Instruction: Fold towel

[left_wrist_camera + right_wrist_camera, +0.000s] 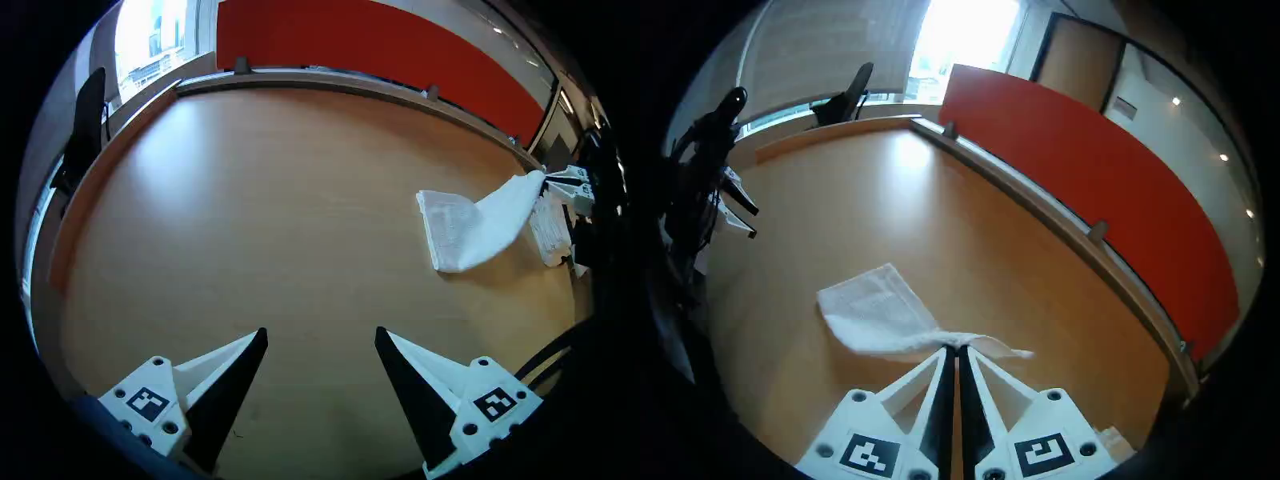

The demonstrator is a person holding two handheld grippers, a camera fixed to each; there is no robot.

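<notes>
In the left gripper view, the left gripper hangs over the bare wooden table, its fingers spread wide with nothing between them. The white towel lies far to the right, one end raised off the table towards the right gripper. An orange partition lines the far edge.

In the right gripper view, the right gripper is closed, pinching a bunched edge of the towel. The rest of the towel lies flat just ahead, to the left.

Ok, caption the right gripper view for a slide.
Right claw pinches the edge of a white towel on a wooden table.
</notes>
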